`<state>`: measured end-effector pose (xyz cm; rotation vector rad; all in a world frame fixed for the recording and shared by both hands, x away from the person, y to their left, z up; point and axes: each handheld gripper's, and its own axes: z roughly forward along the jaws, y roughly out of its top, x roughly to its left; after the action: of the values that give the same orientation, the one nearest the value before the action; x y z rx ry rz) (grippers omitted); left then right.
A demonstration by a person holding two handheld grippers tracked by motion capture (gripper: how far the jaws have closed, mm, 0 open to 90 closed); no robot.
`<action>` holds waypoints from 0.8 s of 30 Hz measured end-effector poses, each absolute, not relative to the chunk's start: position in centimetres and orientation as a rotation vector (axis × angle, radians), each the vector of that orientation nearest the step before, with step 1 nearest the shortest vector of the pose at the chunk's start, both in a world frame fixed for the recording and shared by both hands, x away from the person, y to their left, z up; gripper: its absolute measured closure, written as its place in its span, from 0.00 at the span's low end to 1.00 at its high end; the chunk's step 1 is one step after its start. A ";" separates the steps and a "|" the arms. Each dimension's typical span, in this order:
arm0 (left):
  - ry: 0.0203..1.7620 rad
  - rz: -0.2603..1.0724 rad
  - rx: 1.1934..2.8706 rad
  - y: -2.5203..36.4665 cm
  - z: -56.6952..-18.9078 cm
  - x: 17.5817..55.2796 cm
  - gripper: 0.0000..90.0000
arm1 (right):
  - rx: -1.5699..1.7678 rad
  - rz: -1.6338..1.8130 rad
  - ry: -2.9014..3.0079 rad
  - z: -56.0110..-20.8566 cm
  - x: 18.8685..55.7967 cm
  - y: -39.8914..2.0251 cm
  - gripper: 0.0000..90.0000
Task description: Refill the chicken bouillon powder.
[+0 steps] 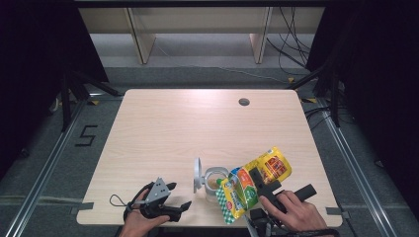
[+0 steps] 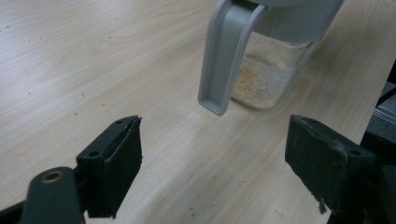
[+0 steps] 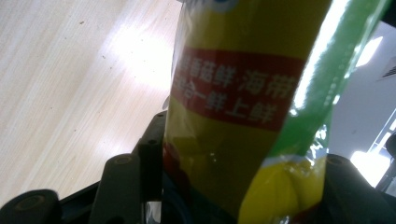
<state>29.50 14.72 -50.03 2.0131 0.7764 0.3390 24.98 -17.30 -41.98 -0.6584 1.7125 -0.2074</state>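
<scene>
A glossy yellow and green plastic snack pouch [image 1: 253, 183] with a red band of white print is held tilted above the near right part of the pale wooden worktop [image 1: 188, 128], its lower, checked end dipping toward the mouth of a small clear glass jar [image 1: 216, 180]. The right tongs [image 1: 262, 183] are closed on the pouch across its middle; in the right gripper view the pouch [image 3: 243, 116] stands pinched between the two black jaws, with the worktop [image 3: 60, 74] behind it at the left. The jar stands on the worktop just left of the pouch, holding a shallow layer of pale beige granules, and its grey hinged lid [image 1: 198, 174] is flipped up on the jar's left side. In the left gripper view the jar [image 2: 271, 70] sits just ahead, with the grey lid [image 2: 226, 56] hanging down in front of it. The left tongs [image 1: 179, 197] rest low near the front edge, left of the jar and apart from it, jaws spread wide with nothing between them. A round cable hole [image 1: 243, 102] sits near the worktop's far edge.
</scene>
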 end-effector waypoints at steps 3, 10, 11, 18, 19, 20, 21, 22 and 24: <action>0.781 0.345 2.016 14.7 -50.0 29.5 0.20 | -0.619 -0.193 1.727 -42.1 24.8 -17.3 0.55; 0.810 0.328 2.002 14.7 -50.1 29.5 0.20 | -0.647 -0.213 1.717 -41.9 25.2 -17.5 0.55; 0.811 0.323 2.001 14.7 -50.1 29.5 0.20 | -0.648 -0.214 1.720 -41.9 25.2 -17.5 0.55; 0.813 0.320 1.989 14.6 -50.1 29.4 0.20 | -0.620 -0.194 1.726 -42.0 25.2 -17.6 0.55; 0.812 0.322 1.976 14.6 -50.1 29.4 0.20 | -0.590 -0.177 1.726 -42.2 25.2 -17.6 0.55; 0.811 0.317 1.983 14.6 -50.0 29.4 0.20 | -0.591 -0.180 1.731 -42.2 25.2 -17.6 0.55; 0.813 0.321 1.980 14.6 -50.0 29.4 0.20 | -0.588 -0.180 1.733 -42.2 25.2 -17.6 0.55; 0.807 0.327 1.995 14.7 -50.0 29.4 0.20 | -0.584 -0.178 1.731 -42.2 25.2 -17.7 0.55; 0.810 0.323 1.975 14.6 -50.1 29.4 0.20 | -0.589 -0.185 1.741 -42.2 25.2 -17.7 0.55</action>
<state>29.41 14.59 -50.06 1.9747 0.8104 0.3226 25.17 -17.67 -42.19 -0.5889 1.7406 -0.1852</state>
